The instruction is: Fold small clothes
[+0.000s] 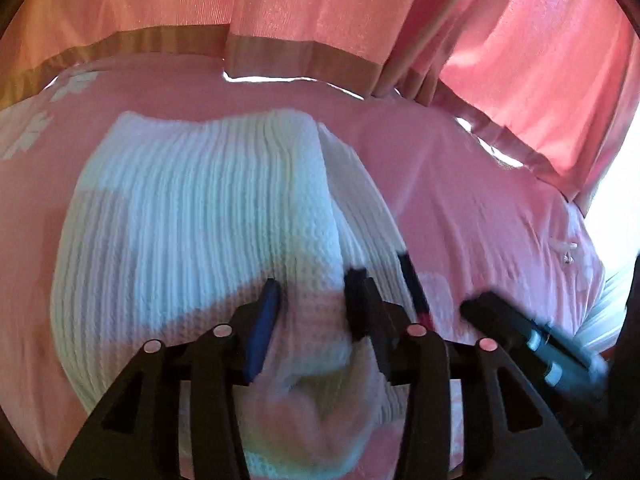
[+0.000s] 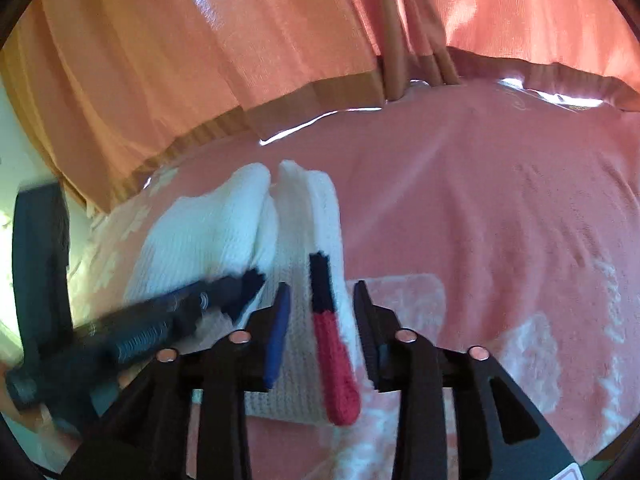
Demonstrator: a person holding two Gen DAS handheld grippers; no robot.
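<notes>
A white waffle-knit garment (image 1: 192,216) lies on a pink bedspread (image 1: 460,200), partly folded over itself. Its edge carries a navy and red trim strip (image 2: 332,344). My left gripper (image 1: 316,304) has its jaws apart with a raised fold of the white knit between them. My right gripper (image 2: 322,320) has its jaws apart around the garment's edge and trim strip. The garment shows in the right wrist view (image 2: 208,232) too. Each gripper appears blurred in the other's view: the right one (image 1: 520,332), the left one (image 2: 168,316).
Salmon-pink curtains (image 1: 320,8) hang behind the bed, with bright light under their hem. The bedspread has white floral patches (image 2: 532,360). A dark upright object (image 2: 38,264) stands at the far left of the right wrist view.
</notes>
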